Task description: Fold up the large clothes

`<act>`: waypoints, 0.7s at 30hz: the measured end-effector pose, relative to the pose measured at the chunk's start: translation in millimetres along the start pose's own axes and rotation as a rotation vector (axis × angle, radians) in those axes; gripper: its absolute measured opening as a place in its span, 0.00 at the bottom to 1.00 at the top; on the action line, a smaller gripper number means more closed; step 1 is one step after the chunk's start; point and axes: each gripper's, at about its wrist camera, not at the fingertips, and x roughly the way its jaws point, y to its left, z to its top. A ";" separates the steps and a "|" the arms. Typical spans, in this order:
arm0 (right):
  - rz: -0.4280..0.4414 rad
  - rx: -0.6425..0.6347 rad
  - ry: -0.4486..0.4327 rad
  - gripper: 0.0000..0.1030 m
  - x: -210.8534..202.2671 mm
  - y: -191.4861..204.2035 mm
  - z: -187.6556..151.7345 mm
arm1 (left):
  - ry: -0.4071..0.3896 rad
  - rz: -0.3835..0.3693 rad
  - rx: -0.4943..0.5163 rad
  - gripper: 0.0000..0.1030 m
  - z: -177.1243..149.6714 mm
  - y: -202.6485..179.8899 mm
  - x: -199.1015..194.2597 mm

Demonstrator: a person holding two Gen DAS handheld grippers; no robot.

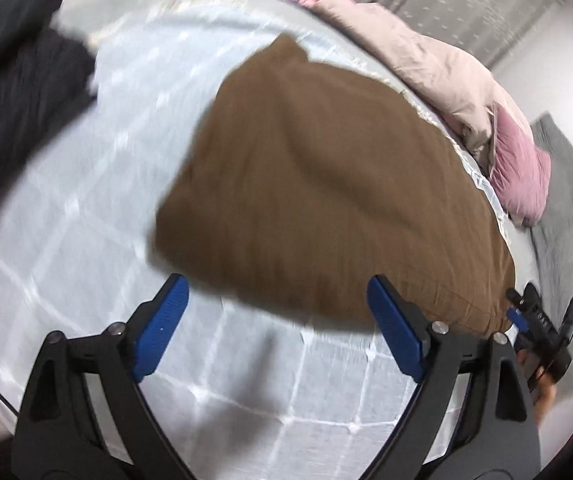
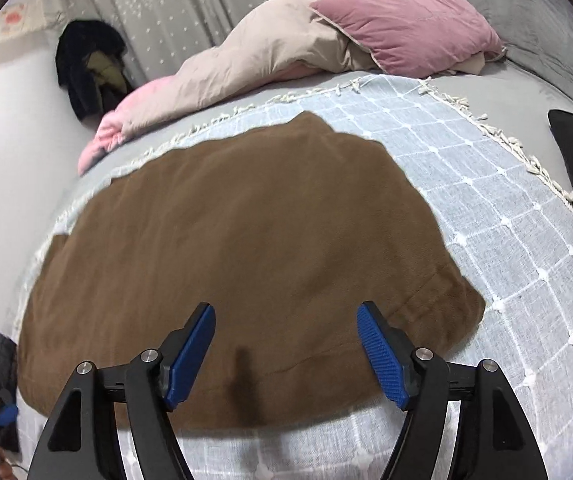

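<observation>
Bed with a pale checked throw [image 2: 486, 216], duvet bunched far side. Brown garment [image 2: 246, 220] lies flat mid-bed. Left gripper [image 1: 278, 324] and right gripper [image 2: 286, 352] hover at its near hem, fingers wide, empty. Pinch both near corners evenly, lift together, fold away.

A: Left gripper [image 1: 276, 322], what have we got?

B: Jaws standing wide apart, blue pads [image 1: 161, 328] facing each other, nothing between them. It's angled steeply downward, black arms splaying out toward the camera.

A: And the right gripper [image 2: 284, 354]?

B: Also parted, a bit less wide, blue pads [image 2: 382, 356] clear of any contact, tilted downward too.

A: Can they see each other?

B: Yes. From the left wrist view the right gripper shows at the far right edge, with a hand [image 1: 544, 390] wrapped around it.
</observation>
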 end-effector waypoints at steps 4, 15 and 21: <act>-0.002 -0.043 0.039 0.72 9.1 8.2 -1.8 | 0.029 0.045 -0.047 0.88 -18.1 0.6 23.7; -0.009 -0.108 0.048 0.72 14.2 24.3 -6.7 | -0.012 0.002 -0.166 0.99 -10.3 -10.7 51.2; 0.022 -0.128 0.051 0.72 12.9 29.9 -7.3 | -0.040 0.047 -0.216 0.99 5.3 -22.7 64.8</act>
